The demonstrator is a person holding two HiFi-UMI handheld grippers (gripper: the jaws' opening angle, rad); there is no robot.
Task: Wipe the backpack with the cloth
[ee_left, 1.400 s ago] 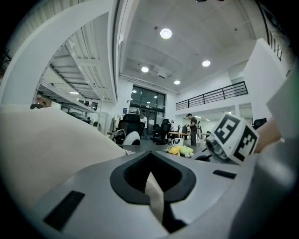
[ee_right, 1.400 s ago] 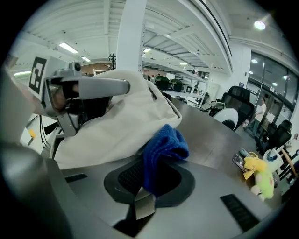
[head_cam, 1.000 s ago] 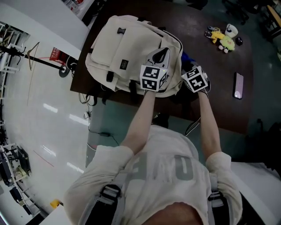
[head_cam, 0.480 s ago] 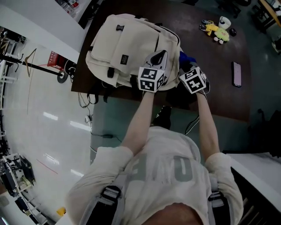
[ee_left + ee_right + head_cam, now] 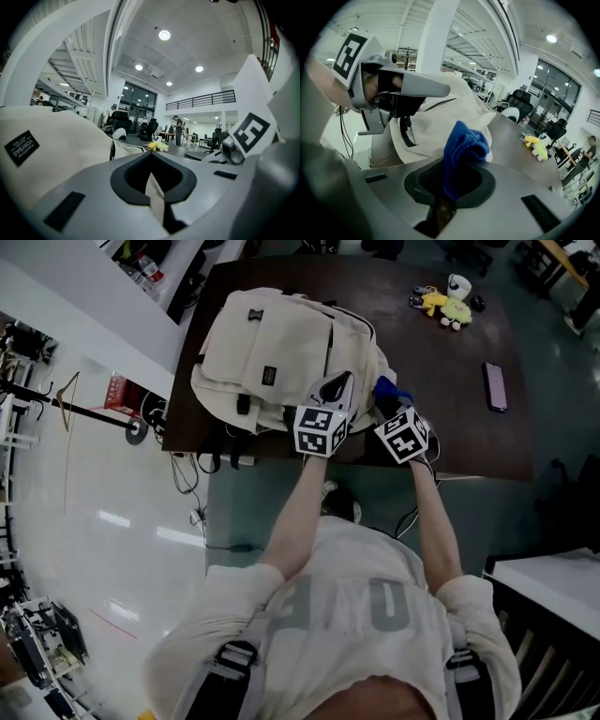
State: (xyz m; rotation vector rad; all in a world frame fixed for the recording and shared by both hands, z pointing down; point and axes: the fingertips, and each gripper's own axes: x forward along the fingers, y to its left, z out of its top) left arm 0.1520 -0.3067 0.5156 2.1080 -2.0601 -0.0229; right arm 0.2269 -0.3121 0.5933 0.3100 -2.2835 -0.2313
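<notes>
Blue cloth (image 5: 465, 149) clamped in right gripper (image 5: 452, 185); left gripper (image 5: 153, 177) pinches cream backpack (image 5: 272, 343); black label (image 5: 21, 146) illegible.

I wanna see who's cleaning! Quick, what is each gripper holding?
Left gripper: closed on a thin pale strip, apparently the backpack's.
Right gripper: closed on the blue cloth.

Cream backpack (image 5: 281, 352) fills the table's (image 5: 441, 437) left half. Open tabletop runs rightward from the pack to a phone (image 5: 494, 387); plush toys (image 5: 441, 306) stand at the far side. The left gripper (image 5: 336, 390) stands against the pack's near right flank, just beside the blue cloth (image 5: 386, 392).
</notes>
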